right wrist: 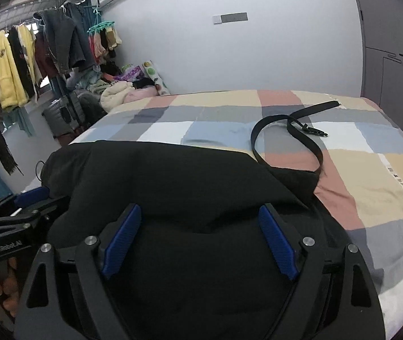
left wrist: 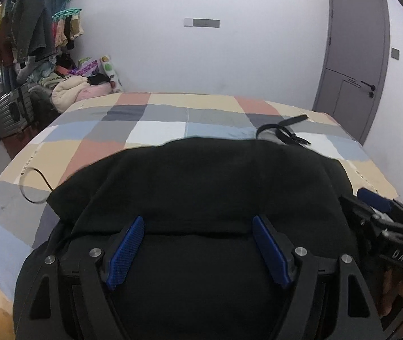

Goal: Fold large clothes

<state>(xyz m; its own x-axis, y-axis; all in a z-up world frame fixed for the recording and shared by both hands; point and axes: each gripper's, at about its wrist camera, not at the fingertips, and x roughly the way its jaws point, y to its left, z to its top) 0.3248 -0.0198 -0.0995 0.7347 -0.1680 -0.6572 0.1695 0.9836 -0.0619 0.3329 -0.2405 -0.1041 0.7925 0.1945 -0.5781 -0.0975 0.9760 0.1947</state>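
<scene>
Tongs, left [left wrist: 198, 226]: both blue-padded fingers [left wrist: 126, 250] spread wide, nothing pinched between them; they sit low over a black garment [left wrist: 201, 175], with dark cloth filling the gap. Whether the pads touch the cloth cannot be told.

Tongs, right [right wrist: 200, 215]: fingers [right wrist: 277, 242] likewise spread wide, empty, poised over the right part of the same garment. From the left wrist view the right tongs appear at the garment's right edge, a hand [left wrist: 399, 286] gripping the handle; from the right wrist view the left tongs appear at its left edge.

Garment: large, black, lying on the near half of a bed [left wrist: 156, 113]. A fold of cloth lies doubled over the lower layer, its edge running across just beyond the finger tips in both views. A corner of the lower layer sticks out to the right [right wrist: 294, 180].

Belt [right wrist: 286, 130]: black strap with metal buckle, looped on the bed just beyond the garment's far right corner, one end touching it.

Cable [left wrist: 32, 184]: thin, dark, curling on the bed beside the garment's left edge.

Bed cover: patchwork of grey, blue, cream, white and salmon squares.

Surroundings: rack of hanging clothes [right wrist: 31, 56] at far left, heap of clothes [right wrist: 116, 90] beneath it, grey door [left wrist: 354, 65] at right, white wall [left wrist: 201, 62] behind.
</scene>
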